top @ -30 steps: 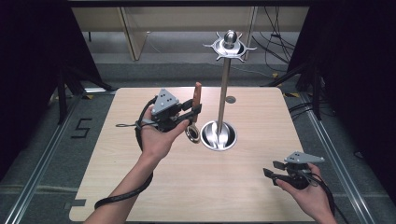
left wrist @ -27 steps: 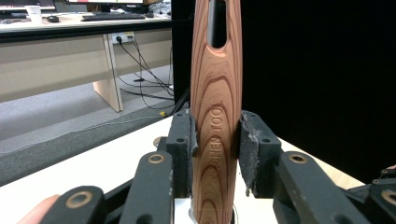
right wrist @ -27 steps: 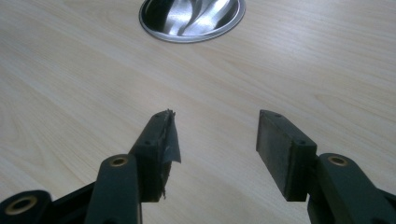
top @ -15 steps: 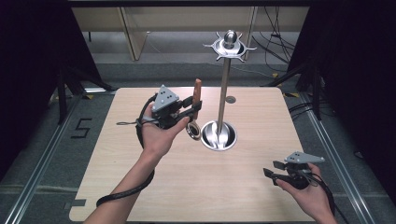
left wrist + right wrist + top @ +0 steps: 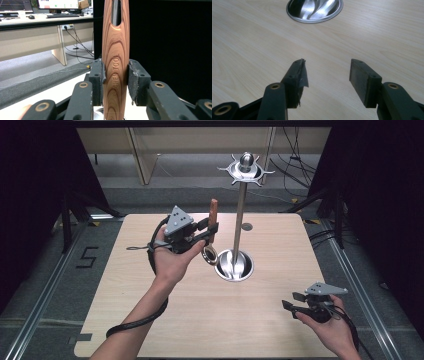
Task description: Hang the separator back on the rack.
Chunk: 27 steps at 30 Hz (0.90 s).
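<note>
1. At the table's near right corner: right gripper (image 5: pixel 294 301), jaws spread, nothing between them, low over the bare wooden table (image 5: pixel 260 320).
2. Mid-table, left of centre: left gripper (image 5: pixel 209 231), jaws pressed onto the wooden-handled kitchen tool (image 5: pixel 115 62), held upright, metal end hanging down.
3. The handle looks stiff, light, smooth-lacquered, possibly slippery; mid-handle seems the soundest hold.
4. Just beyond: steel hanging stand (image 5: pixel 240 210), round base, hooked crown on top.
</note>
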Each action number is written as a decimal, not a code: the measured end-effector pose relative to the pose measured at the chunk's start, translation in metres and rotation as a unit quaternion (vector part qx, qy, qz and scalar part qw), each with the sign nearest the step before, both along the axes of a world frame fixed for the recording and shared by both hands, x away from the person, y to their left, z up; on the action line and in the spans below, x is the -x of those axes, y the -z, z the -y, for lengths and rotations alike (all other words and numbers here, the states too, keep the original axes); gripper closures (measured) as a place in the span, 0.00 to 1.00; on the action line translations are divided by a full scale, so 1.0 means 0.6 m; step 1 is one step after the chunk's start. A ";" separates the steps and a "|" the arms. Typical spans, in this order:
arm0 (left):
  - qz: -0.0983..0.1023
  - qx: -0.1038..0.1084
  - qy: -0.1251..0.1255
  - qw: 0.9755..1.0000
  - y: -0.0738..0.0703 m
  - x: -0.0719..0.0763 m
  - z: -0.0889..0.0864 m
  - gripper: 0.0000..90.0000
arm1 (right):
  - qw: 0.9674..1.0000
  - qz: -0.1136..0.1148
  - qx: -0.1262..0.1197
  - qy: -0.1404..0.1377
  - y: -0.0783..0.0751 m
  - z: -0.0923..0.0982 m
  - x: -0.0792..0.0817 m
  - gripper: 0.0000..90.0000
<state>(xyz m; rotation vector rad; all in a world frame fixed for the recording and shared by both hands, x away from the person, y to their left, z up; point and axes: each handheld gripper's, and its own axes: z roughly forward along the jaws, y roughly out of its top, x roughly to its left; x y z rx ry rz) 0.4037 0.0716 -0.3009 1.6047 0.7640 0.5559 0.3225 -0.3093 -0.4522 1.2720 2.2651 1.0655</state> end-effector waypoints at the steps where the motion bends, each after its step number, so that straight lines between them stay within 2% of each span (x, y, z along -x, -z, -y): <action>1: 0.000 0.000 0.000 1.000 0.000 0.000 0.000 0.75 | 1.000 0.000 0.000 0.000 0.000 0.000 0.000 0.52; 7: 0.002 0.001 -0.001 1.000 -0.006 -0.001 0.001 0.75 | 1.000 0.002 0.000 0.000 0.000 0.000 0.000 0.52; 8: 0.002 0.001 -0.001 1.000 -0.007 -0.001 0.001 0.75 | 1.000 -0.008 -0.011 0.006 0.000 -0.003 0.002 0.52; 9: 0.003 0.000 0.000 1.000 -0.007 -0.002 0.002 0.75 | 1.000 -0.008 -0.011 0.006 0.000 -0.003 0.002 0.52; 13: 0.005 0.001 0.002 1.000 -0.009 -0.004 0.004 0.75 | 1.000 -0.008 -0.010 0.005 0.001 -0.003 0.002 0.52; 16: 0.005 0.002 0.002 1.000 -0.009 -0.004 0.006 0.75 | 1.000 0.002 0.000 -0.001 0.001 0.000 -0.001 0.52; 27: 0.004 0.004 0.002 1.000 -0.014 -0.011 0.009 0.75 | 1.000 0.002 0.000 0.000 0.000 0.001 0.000 0.52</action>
